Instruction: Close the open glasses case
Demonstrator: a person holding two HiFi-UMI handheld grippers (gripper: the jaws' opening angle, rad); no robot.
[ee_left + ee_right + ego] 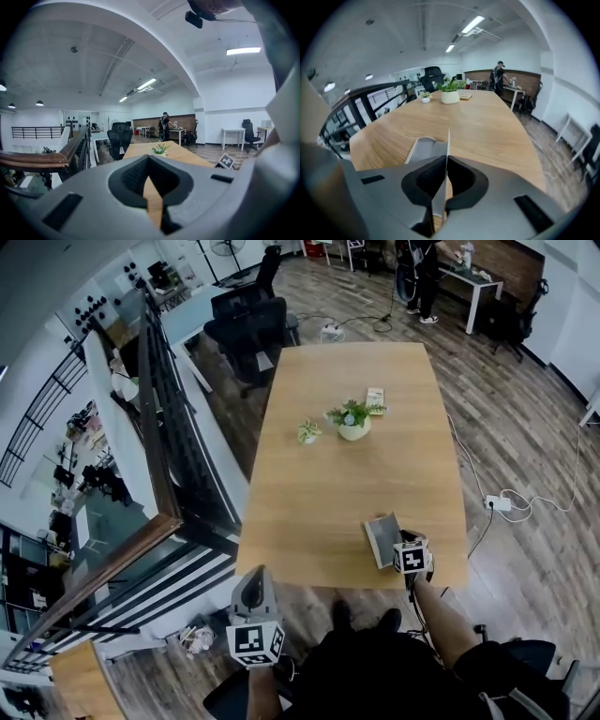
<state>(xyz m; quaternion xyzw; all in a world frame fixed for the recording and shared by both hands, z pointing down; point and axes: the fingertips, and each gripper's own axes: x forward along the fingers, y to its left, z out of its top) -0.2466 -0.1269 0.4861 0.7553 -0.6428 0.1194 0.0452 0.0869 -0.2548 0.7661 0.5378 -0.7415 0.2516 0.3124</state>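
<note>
table (347, 493): matt wood grain | glasses case (382, 540): smooth, matt

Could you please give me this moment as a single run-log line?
right gripper: shut on glasses case lid | left gripper: shut, empty | glasses case: open, near table edge

Grey left gripper (255, 570), right gripper (397, 540) — black-white marker cubes (255, 641) — dark clothes (375, 676).
</note>
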